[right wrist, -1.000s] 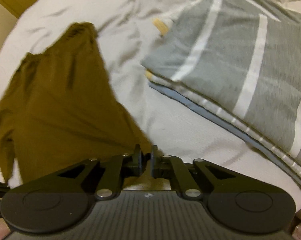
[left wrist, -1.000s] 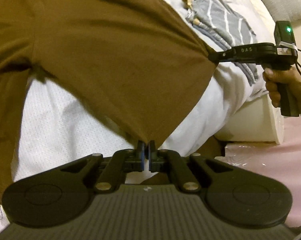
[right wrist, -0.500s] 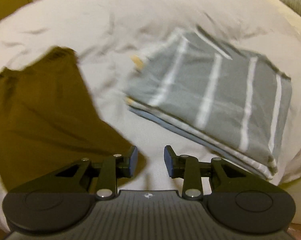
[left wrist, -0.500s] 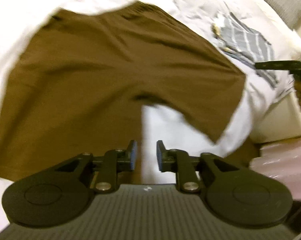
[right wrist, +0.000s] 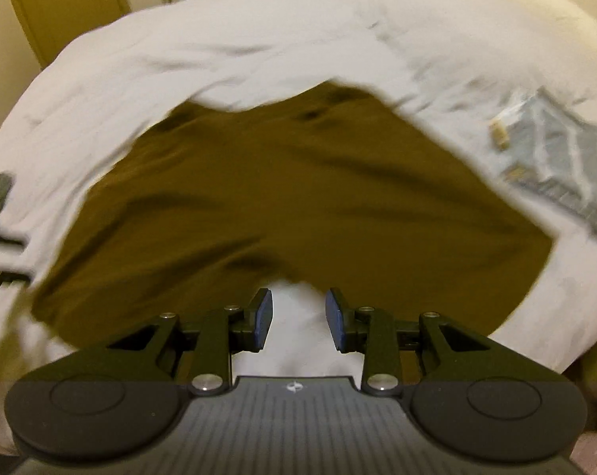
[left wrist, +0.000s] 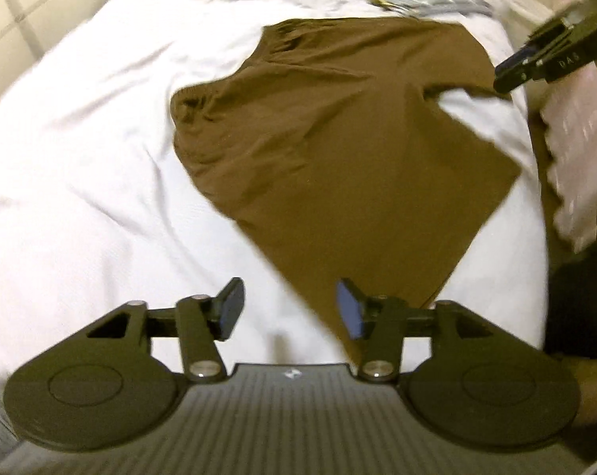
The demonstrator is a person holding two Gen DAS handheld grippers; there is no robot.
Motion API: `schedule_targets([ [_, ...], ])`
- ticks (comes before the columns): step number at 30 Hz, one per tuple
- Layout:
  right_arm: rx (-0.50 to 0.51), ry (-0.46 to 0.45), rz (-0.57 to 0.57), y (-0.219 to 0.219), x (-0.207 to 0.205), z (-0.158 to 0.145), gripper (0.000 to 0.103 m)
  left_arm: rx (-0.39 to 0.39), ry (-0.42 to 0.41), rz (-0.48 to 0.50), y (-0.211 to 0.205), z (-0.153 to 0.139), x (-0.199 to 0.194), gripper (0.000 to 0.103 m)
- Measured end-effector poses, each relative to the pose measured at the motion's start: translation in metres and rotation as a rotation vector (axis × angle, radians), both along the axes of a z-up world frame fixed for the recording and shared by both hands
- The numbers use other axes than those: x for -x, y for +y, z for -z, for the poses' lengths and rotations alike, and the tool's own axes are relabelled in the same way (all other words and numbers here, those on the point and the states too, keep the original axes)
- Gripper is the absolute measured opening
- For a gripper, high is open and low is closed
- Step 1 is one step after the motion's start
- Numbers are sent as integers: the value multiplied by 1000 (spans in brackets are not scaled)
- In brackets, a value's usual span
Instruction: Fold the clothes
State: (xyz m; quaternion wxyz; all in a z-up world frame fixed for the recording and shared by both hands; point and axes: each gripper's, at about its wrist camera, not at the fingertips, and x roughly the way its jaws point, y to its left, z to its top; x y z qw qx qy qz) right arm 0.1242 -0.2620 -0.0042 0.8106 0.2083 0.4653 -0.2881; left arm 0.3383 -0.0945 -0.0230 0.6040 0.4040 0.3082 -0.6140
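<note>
**Brown shirt down on the bed, both grippers let go**

White bedspread (right wrist: pixel 235 51) covers the bed, rumpled w/ soft creases. Behind it a cream wall and a yellowish door (right wrist: pixel 60 8) at the far left corner in the right wrist view. A folded grey striped stack (right wrist: pixel 567 158) sits on the bed to the right of the shirt, blurred. Pinkish floor (left wrist: pixel 579 150) shows past the bed edge in the left wrist view.

The brown shirt (left wrist: pixel 338 150) lies spread on the bedspread, somewhat wrinkled, one corner near the bed's edge.

Left gripper (left wrist: pixel 290 310): jaws wide apart, nothing between them, just over the shirt's near corner. Right gripper (right wrist: pixel 298 318): jaws apart too, empty, over bare sheet at the shirt's hem.

Vs 1 s ago: both were clamped on the hem w/ the shirt hanging stretched between them. Half a sec ago they'd already parted; now the gaps are wider and the shirt has settled flat.
</note>
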Motion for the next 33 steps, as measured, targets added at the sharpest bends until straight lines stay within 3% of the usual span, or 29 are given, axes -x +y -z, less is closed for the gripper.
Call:
schedule_targets([
  [4,-9,27,-99,70,-53,2,33,10,-43,107,15,3,-27,52],
  [9,32,65,-167,120,-108,18,35,3,-130,257,18,14,-46,55],
  [11,57,70,-200,140,-127,27,38,-15,-150,314,14,19,-58,55],
  [13,81,72,-233,160,-144,36,49,-32,-169,371,10,25,-69,55],
  [18,135,78,-340,207,-191,60,54,-28,-214,478,-6,37,-96,55],
  [21,142,104,-342,218,-211,74,56,-30,-225,529,-16,42,-105,55],
  [26,143,126,-285,208,-210,68,32,-14,-261,644,-24,48,-106,55],
  [29,144,139,-251,202,-209,64,4,3,-286,695,-32,52,-104,55],
  [33,145,156,-205,194,-208,59,3,37,-378,810,-48,58,-99,55],
])
